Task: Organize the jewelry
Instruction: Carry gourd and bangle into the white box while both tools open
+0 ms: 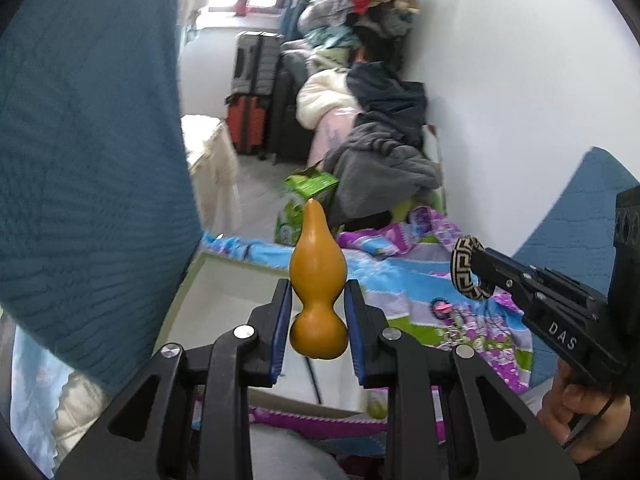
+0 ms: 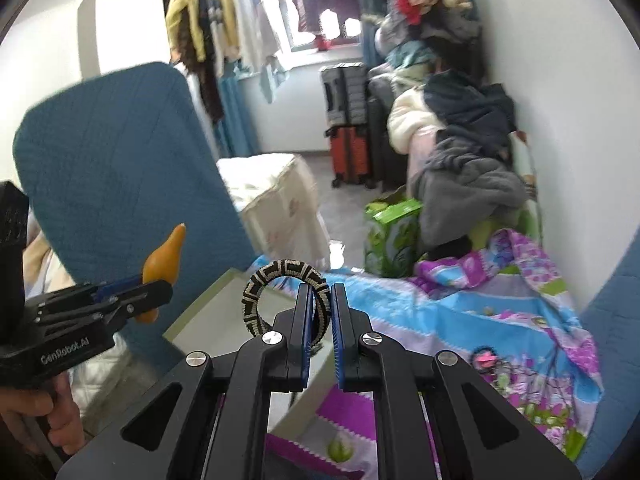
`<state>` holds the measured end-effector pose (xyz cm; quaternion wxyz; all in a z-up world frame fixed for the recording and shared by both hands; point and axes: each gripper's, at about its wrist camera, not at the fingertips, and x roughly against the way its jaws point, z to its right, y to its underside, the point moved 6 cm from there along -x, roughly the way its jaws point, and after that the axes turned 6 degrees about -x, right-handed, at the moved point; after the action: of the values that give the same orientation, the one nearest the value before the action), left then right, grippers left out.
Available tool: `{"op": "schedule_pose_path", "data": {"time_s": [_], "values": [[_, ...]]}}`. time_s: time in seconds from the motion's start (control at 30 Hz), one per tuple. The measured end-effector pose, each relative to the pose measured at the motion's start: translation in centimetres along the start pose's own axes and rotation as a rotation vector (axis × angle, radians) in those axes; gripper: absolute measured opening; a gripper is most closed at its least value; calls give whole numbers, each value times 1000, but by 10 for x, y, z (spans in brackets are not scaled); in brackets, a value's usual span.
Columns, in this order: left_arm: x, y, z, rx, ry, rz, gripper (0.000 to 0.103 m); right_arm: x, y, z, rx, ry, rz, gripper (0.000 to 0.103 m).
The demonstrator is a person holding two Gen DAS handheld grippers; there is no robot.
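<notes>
Left tool (image 1: 318, 316) clamps the gourd (image 1: 318, 280) at its narrow waist, held over the tray (image 1: 224, 280); smooth, rigid, likely light and slippery. Right tool (image 2: 320, 316) pinches the woven bangle (image 2: 286, 300) by its band; stiff hoop, grippy weave.

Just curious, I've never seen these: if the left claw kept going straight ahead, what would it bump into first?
Probably the green box on the floor past the bed's edge, right behind the tip of the orange gourd that the left claw holds. Depth is hard to judge here.

I see an ochre gourd (image 1: 318, 284) between my left jaws, a black-and-cream key-patterned bangle (image 2: 286, 300) between my right, floral purple-blue bedsheet (image 2: 460, 320) beyond.
</notes>
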<state>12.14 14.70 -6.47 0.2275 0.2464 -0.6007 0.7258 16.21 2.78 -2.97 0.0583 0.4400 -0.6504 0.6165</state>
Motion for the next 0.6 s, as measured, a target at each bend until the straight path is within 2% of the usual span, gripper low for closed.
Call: {"op": "schedule_pose_path", "data": {"time_s": [0.17,0.6], "values": [[-21,19,-27,47,-24,-52,27,-37,22,-16,16,-23,-84,7],[-85,60,-62,124,-44,-198,27,-121,65,-32,58,-40,-272,8]]}}
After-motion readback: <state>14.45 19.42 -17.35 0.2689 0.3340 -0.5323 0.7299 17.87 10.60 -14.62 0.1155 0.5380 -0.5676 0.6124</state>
